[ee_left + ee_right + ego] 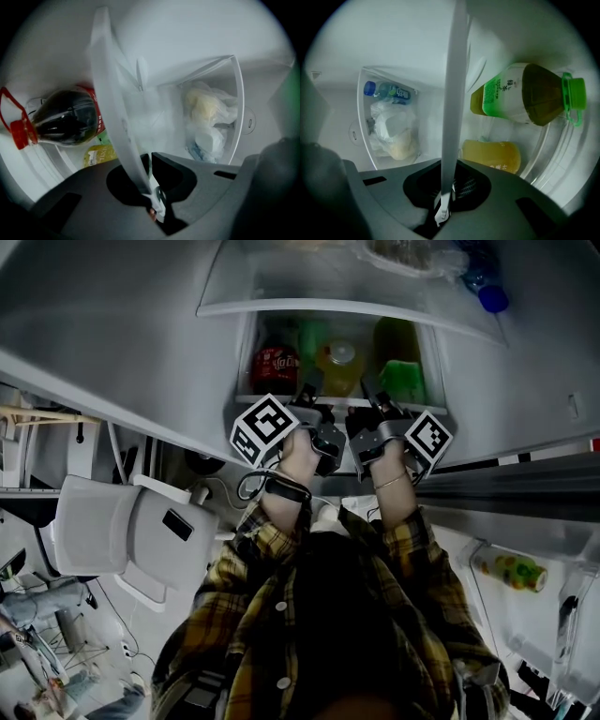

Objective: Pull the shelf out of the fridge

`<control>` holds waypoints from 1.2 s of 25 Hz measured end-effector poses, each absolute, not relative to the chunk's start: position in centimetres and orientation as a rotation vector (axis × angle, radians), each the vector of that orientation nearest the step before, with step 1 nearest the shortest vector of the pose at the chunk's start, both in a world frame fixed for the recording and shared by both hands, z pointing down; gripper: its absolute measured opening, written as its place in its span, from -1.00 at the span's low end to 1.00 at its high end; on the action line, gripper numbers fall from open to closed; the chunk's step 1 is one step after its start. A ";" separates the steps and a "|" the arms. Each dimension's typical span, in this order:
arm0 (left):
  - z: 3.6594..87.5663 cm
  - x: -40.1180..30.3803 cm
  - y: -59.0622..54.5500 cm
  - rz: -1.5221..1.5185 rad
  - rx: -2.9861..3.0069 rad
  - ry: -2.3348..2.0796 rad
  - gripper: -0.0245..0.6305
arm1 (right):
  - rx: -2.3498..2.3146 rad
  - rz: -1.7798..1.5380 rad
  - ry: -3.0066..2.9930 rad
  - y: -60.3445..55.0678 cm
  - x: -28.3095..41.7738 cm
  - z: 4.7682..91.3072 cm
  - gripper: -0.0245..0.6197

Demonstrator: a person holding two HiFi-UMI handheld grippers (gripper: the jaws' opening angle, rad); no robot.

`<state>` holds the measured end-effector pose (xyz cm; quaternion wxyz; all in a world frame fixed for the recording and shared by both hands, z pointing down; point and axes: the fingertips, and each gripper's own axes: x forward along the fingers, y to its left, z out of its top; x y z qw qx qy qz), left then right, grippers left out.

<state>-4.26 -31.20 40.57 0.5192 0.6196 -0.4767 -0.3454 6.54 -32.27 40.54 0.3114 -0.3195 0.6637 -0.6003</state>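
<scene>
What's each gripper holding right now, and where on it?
Left gripper and right gripper both clamp the shelf by its white front edge, side by side.

Cola bottle (65, 119), yellow juice bottle (492, 157) and green-capped tea bottle (520, 93) lie packed along one face of the shelf (453, 93); little passage there. Opposite face: bare near the front; bagged food (396, 133) and blue-capped bottle (386, 90) further back.

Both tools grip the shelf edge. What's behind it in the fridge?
One side of the shelf: a cola bottle, a yellow drink, a green-capped tea bottle. Other side: a filled plastic bag and a blue-capped bottle. The bag hides what's behind it.
</scene>
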 end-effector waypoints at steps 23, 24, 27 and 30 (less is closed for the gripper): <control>40.5 -3.1 -26.2 -0.819 1.467 -1.099 -0.84 | -0.836 -1.585 1.768 -27.3 7.5 40.3 -0.84; 40.4 -3.1 -26.0 -0.818 1.468 -1.098 -0.84 | -0.833 -1.586 1.769 -27.1 7.5 40.2 -0.84; 40.2 -3.0 -25.4 -0.814 1.471 -1.095 -0.84 | -0.830 -1.592 1.774 -26.5 7.6 40.1 -0.84; 40.1 -2.8 -24.7 -0.808 1.471 -1.092 -0.84 | -0.827 -1.594 1.783 -25.8 7.8 40.0 -0.84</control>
